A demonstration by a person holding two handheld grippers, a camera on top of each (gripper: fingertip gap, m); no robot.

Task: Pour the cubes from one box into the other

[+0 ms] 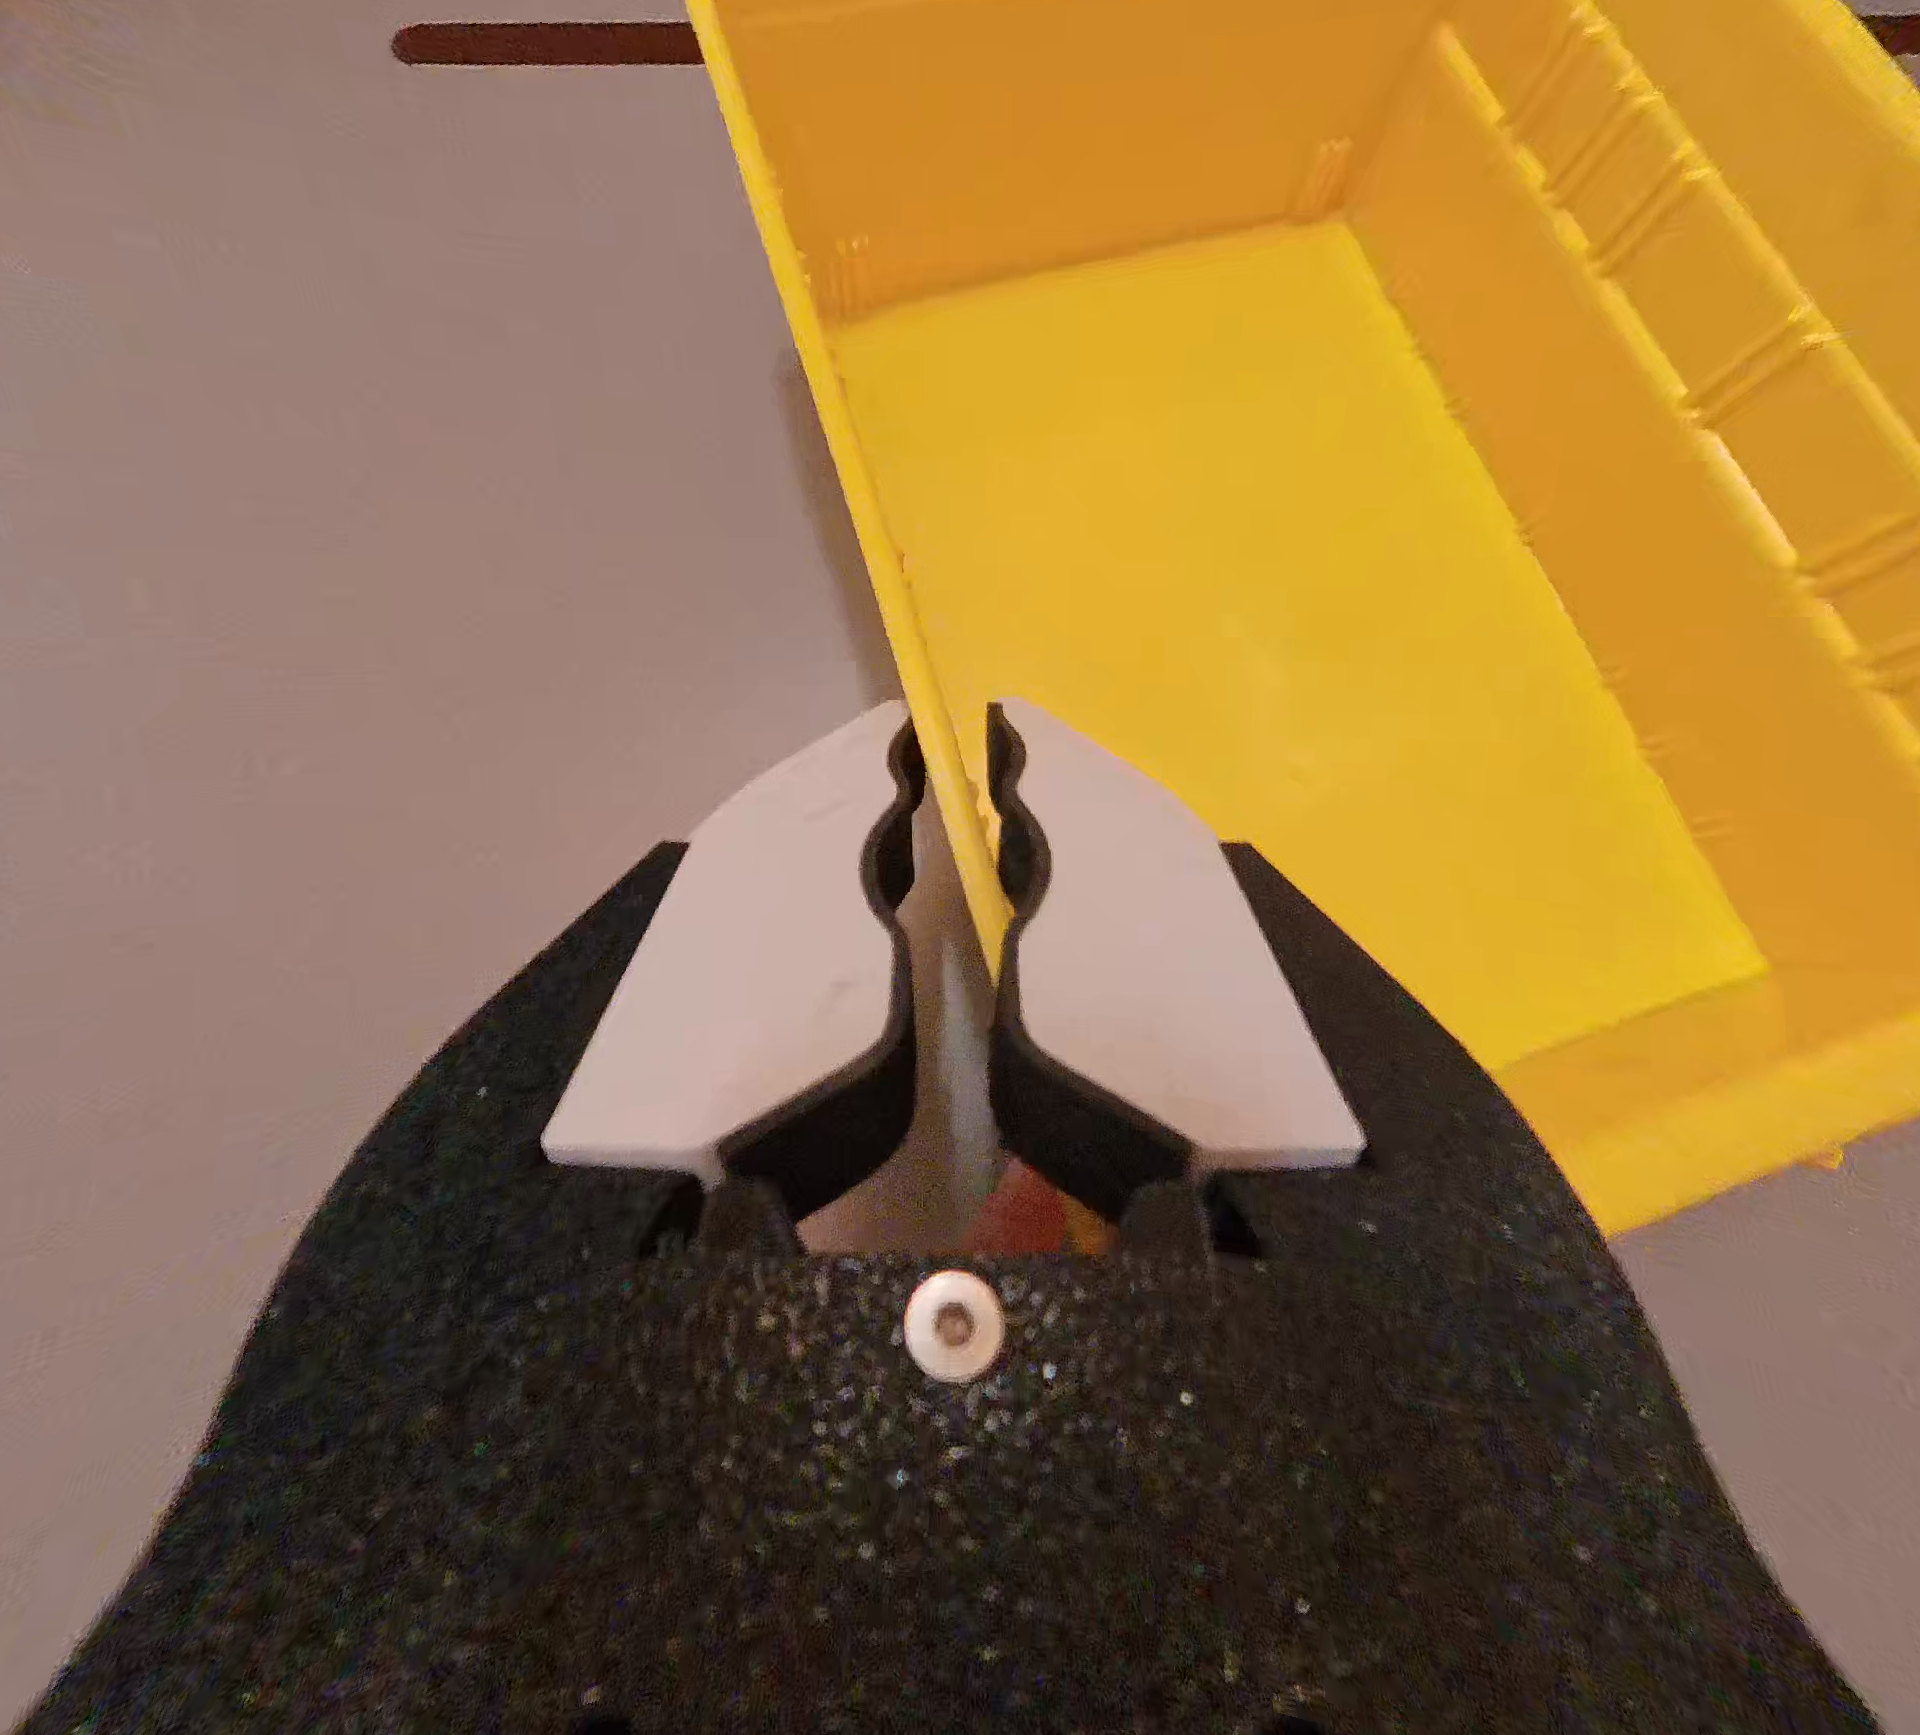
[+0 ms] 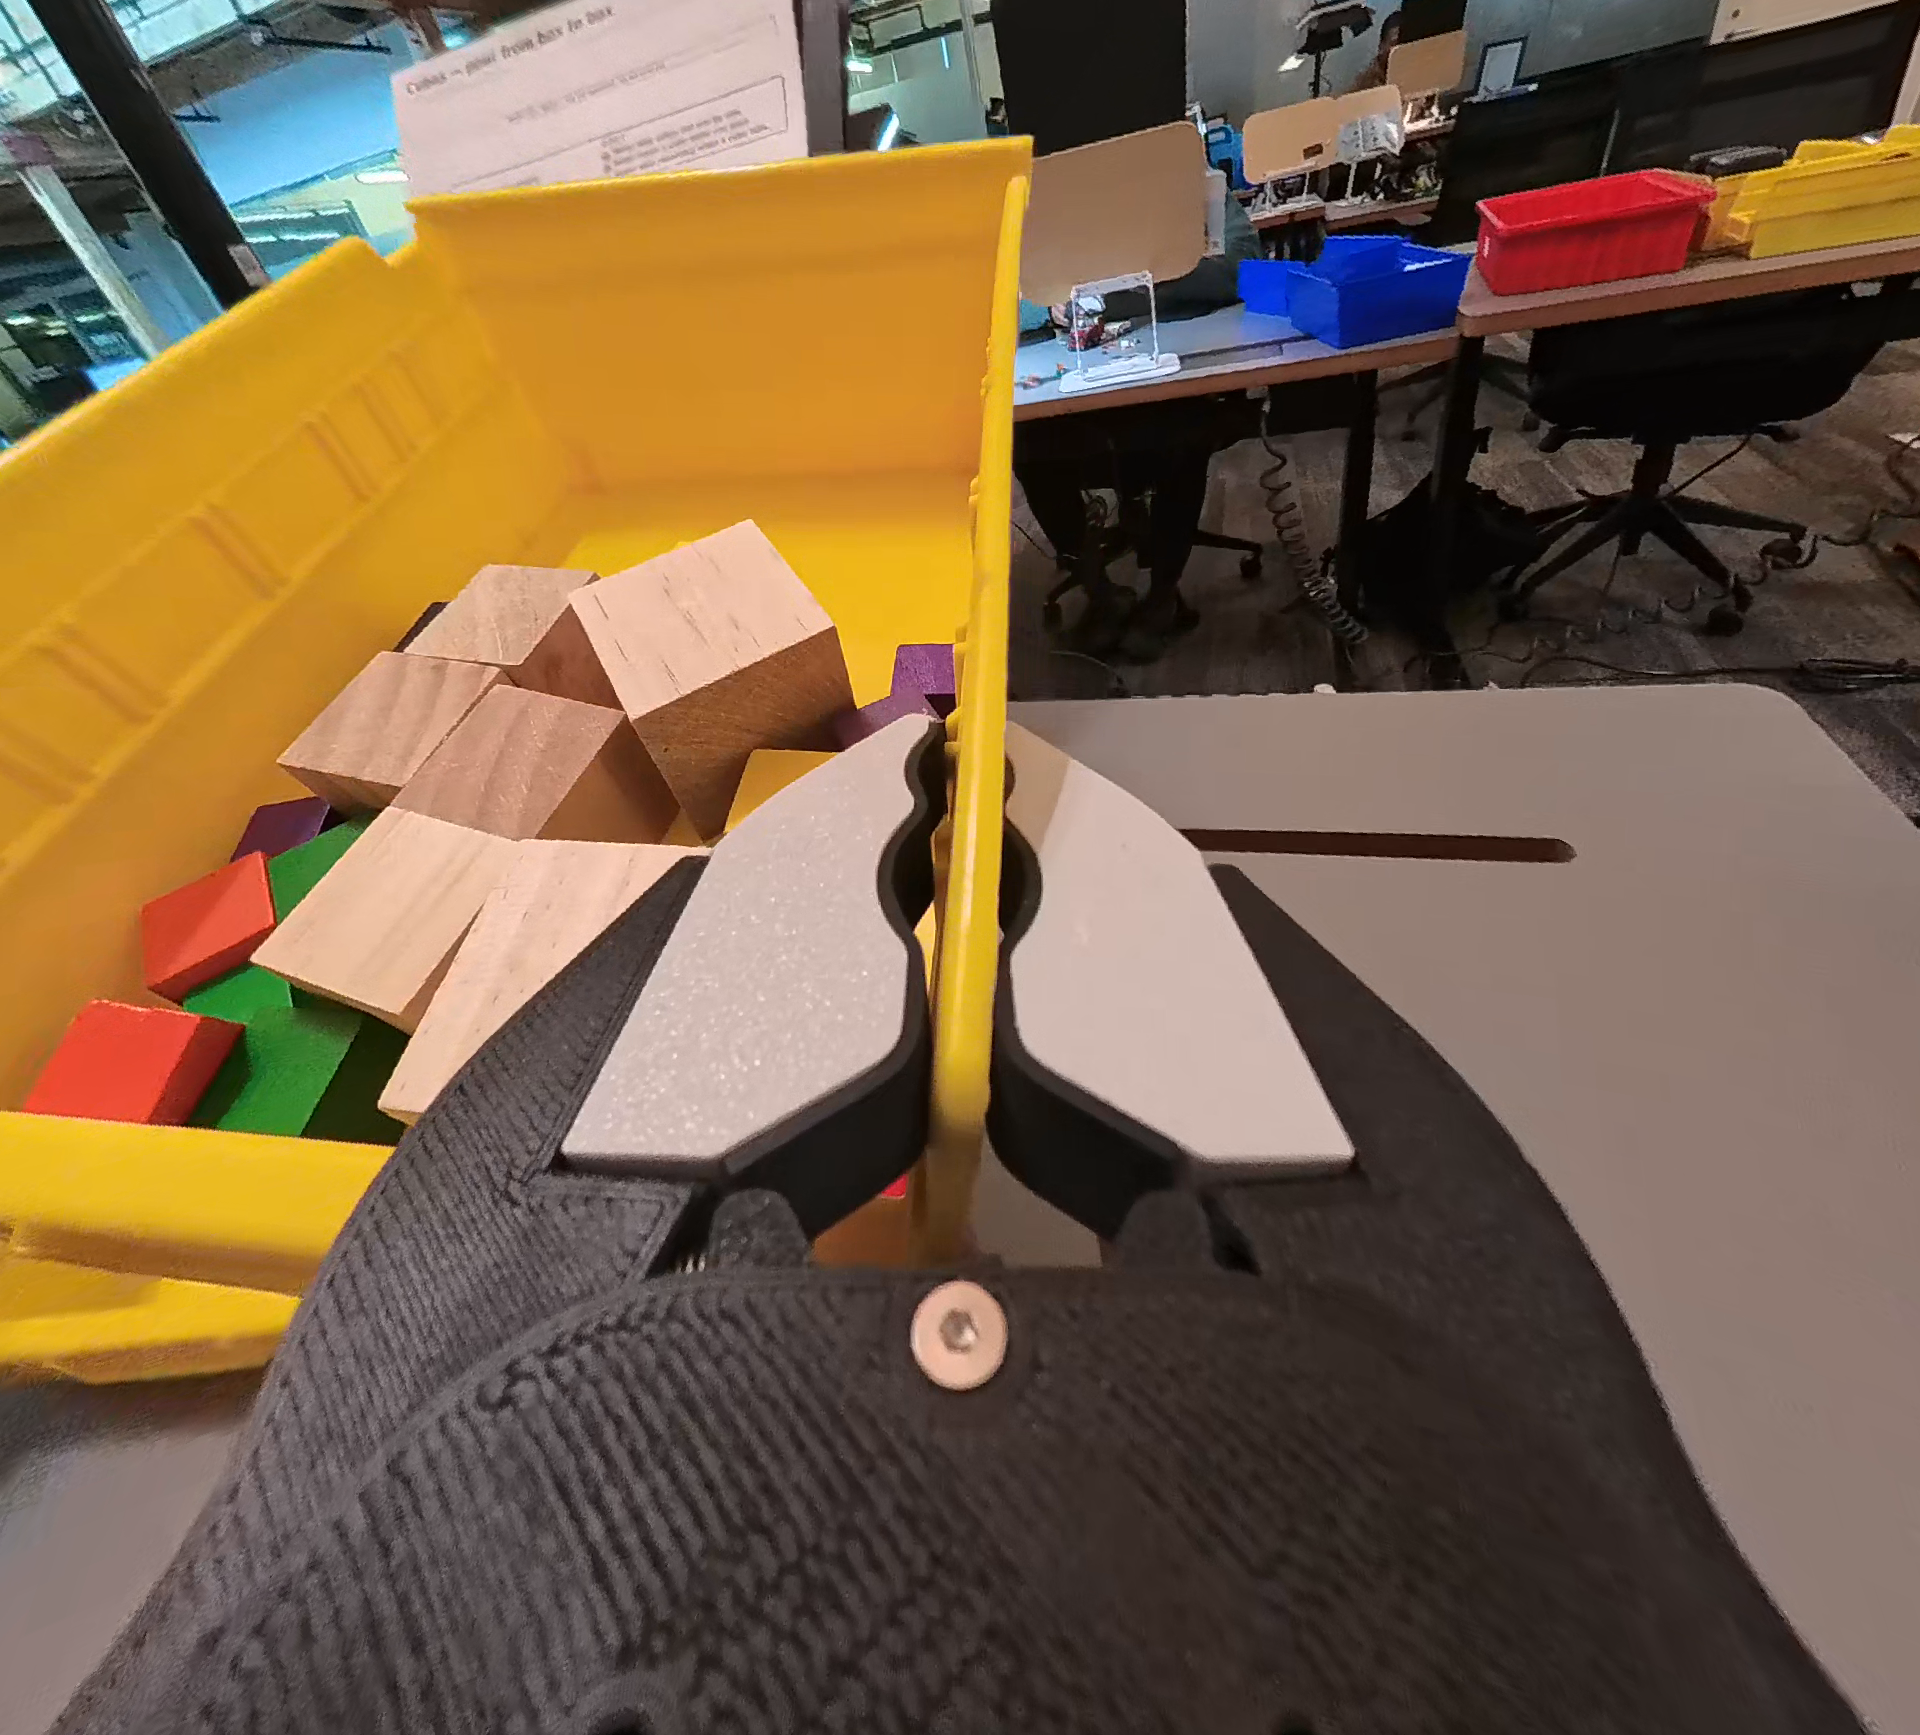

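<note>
In the left wrist view an empty yellow box (image 1: 1226,605) hangs tilted above the grey table (image 1: 364,542). My left gripper (image 1: 951,719) is shut on the box's left wall. A ribbed yellow wall (image 1: 1683,251) lies against its right side. In the right wrist view a second yellow box (image 2: 727,355) holds several cubes: plain wooden ones (image 2: 717,636), red (image 2: 208,922), green (image 2: 281,1072) and purple (image 2: 925,672). My right gripper (image 2: 971,740) is shut on this box's right wall. A ribbed yellow wall (image 2: 208,522) rises along the cubes' left side. I cannot tell which box it belongs to.
The grey table (image 2: 1610,1010) has a dark slot (image 2: 1371,846), which also shows in the left wrist view (image 1: 540,44). Behind it stand a white sign board (image 2: 603,96), desks with a blue bin (image 2: 1371,293), a red bin (image 2: 1590,231) and yellow bins (image 2: 1829,205), and an office chair (image 2: 1683,428).
</note>
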